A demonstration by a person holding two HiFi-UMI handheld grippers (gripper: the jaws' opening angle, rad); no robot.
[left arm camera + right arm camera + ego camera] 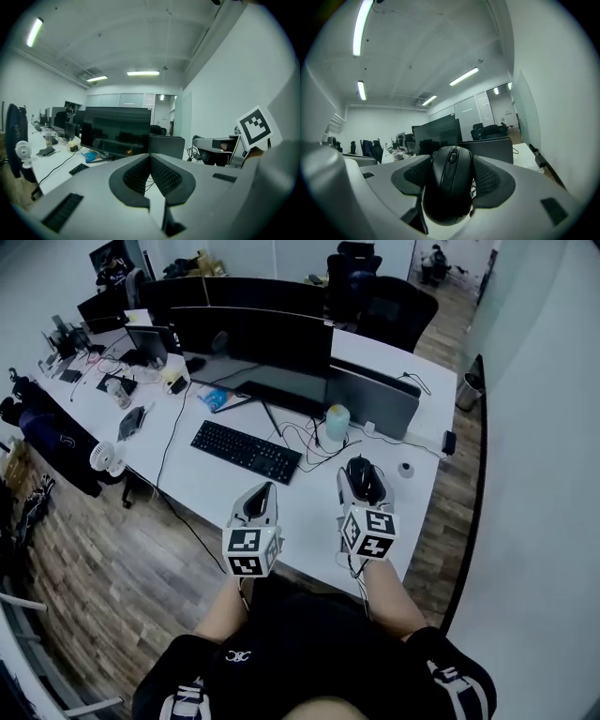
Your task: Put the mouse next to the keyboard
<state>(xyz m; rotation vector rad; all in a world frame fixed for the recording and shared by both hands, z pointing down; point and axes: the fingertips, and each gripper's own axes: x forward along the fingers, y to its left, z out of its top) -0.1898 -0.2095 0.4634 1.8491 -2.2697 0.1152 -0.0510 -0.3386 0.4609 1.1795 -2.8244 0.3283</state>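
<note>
R claw clamped on mouse; L claw closed, empty; keyboard on desk, left of mouse, apart.

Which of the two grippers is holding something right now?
The right gripper, clamped on the black mouse; the left gripper has its jaws together with nothing between them.

The left gripper, jaws pressed together with nothing between them, points across a white desk toward a dark monitor, a keyboard lying at left.
</note>
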